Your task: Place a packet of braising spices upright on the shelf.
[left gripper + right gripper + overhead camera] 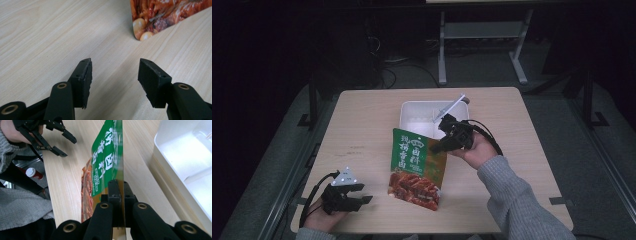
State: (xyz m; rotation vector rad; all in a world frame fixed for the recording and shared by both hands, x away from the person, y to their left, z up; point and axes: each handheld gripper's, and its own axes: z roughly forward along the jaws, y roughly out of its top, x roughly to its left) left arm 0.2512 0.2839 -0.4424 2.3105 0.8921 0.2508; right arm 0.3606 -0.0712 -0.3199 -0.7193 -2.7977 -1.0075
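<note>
The right gripper [438, 146], jaws clamped on the upper right edge of the green food pouch [417, 167], holds that edge off the wooden table [362, 120] at mid-table, just in front of the white tray [412, 112]; the pouch's lower end rests on the tabletop. The left gripper [362, 194] sits near the table's front left, jaws spread with nothing between them, a short way left of the pouch's lower corner [143, 37].
</note>
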